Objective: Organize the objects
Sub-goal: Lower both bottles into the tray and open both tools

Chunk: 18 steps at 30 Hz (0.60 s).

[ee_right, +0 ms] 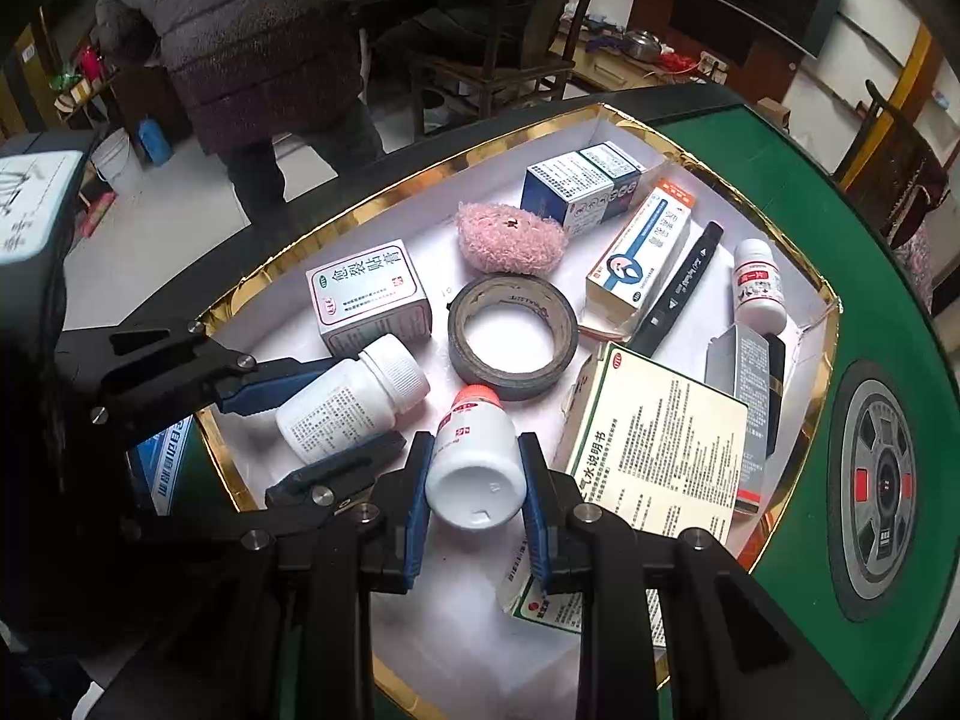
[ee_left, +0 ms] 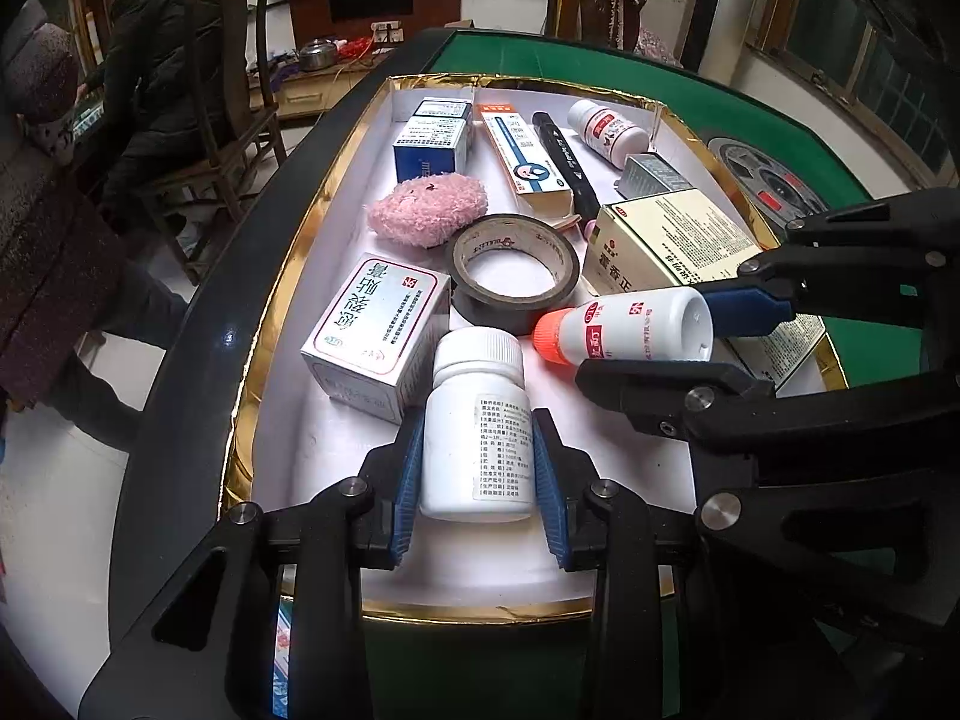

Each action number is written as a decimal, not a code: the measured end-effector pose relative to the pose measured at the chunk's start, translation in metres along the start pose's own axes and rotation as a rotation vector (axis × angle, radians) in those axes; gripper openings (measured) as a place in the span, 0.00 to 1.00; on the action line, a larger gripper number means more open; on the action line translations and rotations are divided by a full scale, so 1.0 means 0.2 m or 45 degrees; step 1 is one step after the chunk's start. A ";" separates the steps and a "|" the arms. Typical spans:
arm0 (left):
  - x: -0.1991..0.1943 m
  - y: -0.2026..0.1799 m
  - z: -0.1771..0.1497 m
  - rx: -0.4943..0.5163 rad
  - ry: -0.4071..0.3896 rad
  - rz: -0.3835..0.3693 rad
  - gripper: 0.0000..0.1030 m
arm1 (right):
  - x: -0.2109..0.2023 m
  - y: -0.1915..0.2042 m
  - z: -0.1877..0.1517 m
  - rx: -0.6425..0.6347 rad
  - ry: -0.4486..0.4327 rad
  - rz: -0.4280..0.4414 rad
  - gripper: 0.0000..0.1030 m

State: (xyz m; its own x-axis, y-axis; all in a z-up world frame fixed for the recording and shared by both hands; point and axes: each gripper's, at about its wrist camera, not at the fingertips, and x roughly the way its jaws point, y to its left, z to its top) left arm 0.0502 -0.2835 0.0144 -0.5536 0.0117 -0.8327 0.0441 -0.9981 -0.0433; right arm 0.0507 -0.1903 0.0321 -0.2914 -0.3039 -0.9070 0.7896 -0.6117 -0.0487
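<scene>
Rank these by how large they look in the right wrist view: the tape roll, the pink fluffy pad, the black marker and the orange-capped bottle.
1. Tape roll
2. Orange-capped bottle, though it sits in the right gripper next to the lens, which inflates it; its place is unsure
3. Pink fluffy pad
4. Black marker, long but slimmest

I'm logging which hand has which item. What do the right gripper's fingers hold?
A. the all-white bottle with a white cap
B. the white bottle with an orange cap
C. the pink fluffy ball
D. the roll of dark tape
B: the right gripper has its blue fingers closed on both sides of the orange-capped bottle, while the white-capped bottle sits in the left gripper.
</scene>
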 end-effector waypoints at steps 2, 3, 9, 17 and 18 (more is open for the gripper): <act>0.00 0.00 0.00 -0.002 0.000 0.000 0.33 | 0.00 0.00 0.00 -0.005 0.013 0.009 0.25; 0.00 0.00 0.00 -0.005 0.000 -0.004 0.33 | 0.00 0.01 0.00 -0.011 0.021 0.015 0.26; 0.00 0.00 0.00 -0.002 0.001 -0.009 0.33 | 0.00 0.02 0.00 -0.084 0.041 -0.013 0.26; 0.00 -0.02 0.00 0.002 0.014 -0.008 0.44 | -0.01 0.01 -0.01 -0.114 0.051 0.005 0.26; 0.00 -0.02 0.00 0.005 0.017 -0.004 0.51 | -0.02 0.01 -0.01 -0.119 0.050 0.011 0.26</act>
State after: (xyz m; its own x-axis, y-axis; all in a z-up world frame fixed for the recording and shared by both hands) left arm 0.0498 -0.2791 0.0141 -0.5428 0.0154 -0.8397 0.0391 -0.9983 -0.0435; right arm 0.0552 -0.1890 0.0338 -0.2647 -0.2788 -0.9232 0.8394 -0.5378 -0.0783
